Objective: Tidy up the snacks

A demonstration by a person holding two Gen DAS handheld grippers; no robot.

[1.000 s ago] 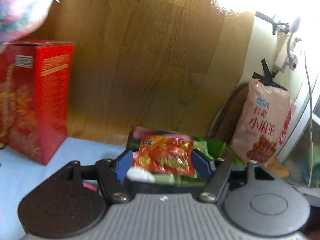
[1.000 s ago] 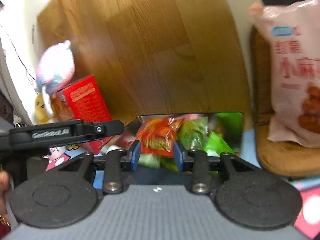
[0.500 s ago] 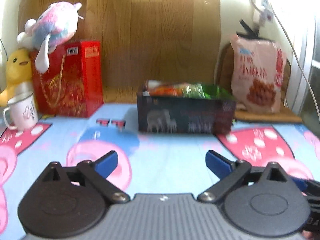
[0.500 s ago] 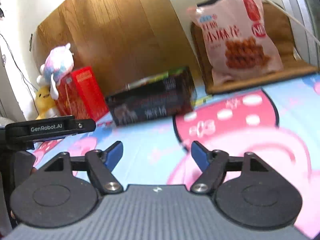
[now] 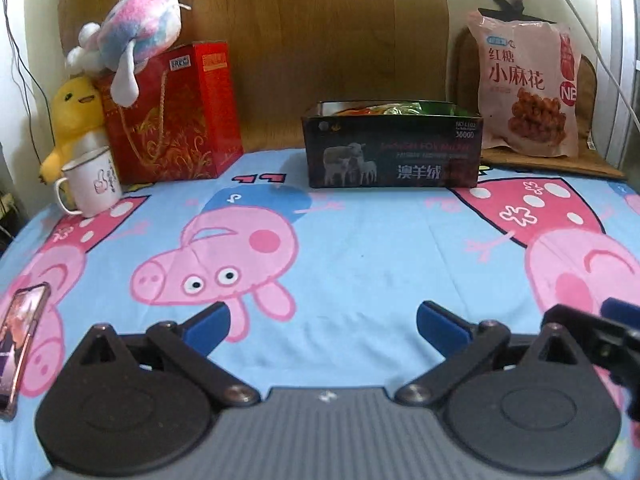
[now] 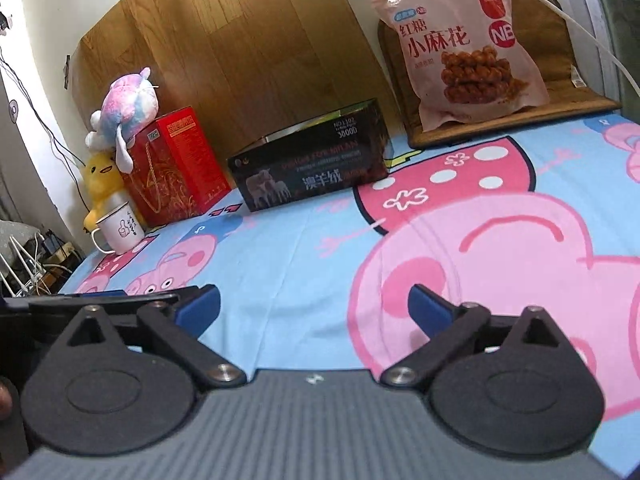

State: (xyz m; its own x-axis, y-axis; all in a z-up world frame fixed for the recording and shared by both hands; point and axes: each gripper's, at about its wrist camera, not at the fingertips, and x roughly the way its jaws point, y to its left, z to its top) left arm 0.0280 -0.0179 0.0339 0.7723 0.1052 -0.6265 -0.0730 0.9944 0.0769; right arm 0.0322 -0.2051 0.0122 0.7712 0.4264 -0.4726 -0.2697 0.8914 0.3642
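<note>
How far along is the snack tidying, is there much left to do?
It looks close to finished. Done: small snack packets already sit inside the dark box at the back of the cloth. In hand: nothing, since the left gripper and the right gripper are both open and empty, apart from the box. Possibly left: only the big pink snack bag leaning beside the box; no loose snacks show on the cartoon cloth.

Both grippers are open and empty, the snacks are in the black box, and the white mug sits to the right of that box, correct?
Not quite: the white mug stands to the left of the black box, in front of the red gift box, as the left wrist view shows. Both the left gripper and right gripper are open and empty.
</note>
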